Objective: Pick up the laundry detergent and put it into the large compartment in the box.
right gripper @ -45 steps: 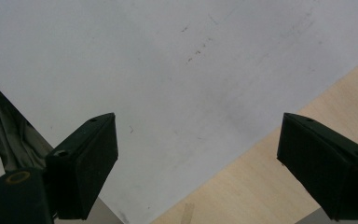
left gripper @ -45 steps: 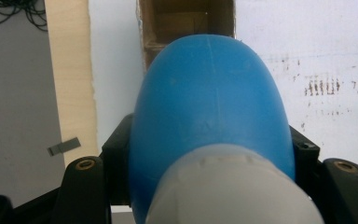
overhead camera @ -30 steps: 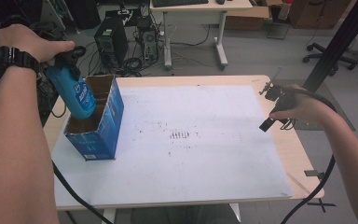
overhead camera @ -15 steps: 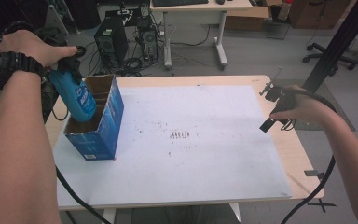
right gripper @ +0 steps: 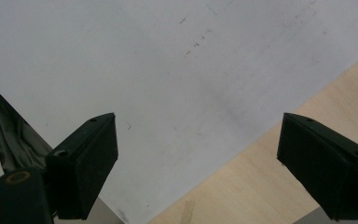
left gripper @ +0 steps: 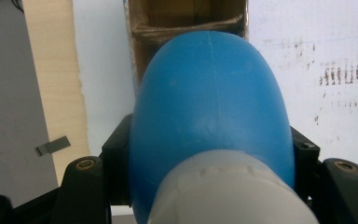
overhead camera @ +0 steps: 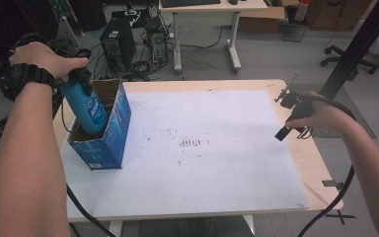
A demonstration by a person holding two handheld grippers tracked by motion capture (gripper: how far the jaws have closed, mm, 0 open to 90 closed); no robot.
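At the left edge of the table (overhead camera: pixel 321 163), the person's left hand (overhead camera: pixel 42 61) held the left gripper (overhead camera: pixel 79 81) above an open blue cardboard box (overhead camera: pixel 109 132). Its jaws were clamped on a blue bottle (overhead camera: pixel 90 109), gripping it near the pale cap end, with the rounded base pointing down into the box's open top. In the high view the lower part of the bottle sat inside the opening, leaning toward the box's left wall; whether it touched the bottom could not be told. The left gripper view looked along the bottle (left gripper: pixel 209 116), which bulged between the two black jaws, its whitish cap (left gripper: pixel 228 191) nearest the camera and the brown inside of the box (left gripper: pixel 186 18) beyond its far end. The box stood upright on a white sheet (overhead camera: pixel 202 163) that covered most of the tabletop. Near the middle of the sheet lay a patch of small dark marks (overhead camera: pixel 191 143). Toward the right edge, well apart from the box, the right hand (overhead camera: pixel 321 116) held the right gripper (overhead camera: pixel 282 133) above the sheet's border. In the right gripper view its jaws stood wide apart with nothing between them, over the white sheet (right gripper: pixel 168 70) and a strip of bare wood (right gripper: pixel 247 186).
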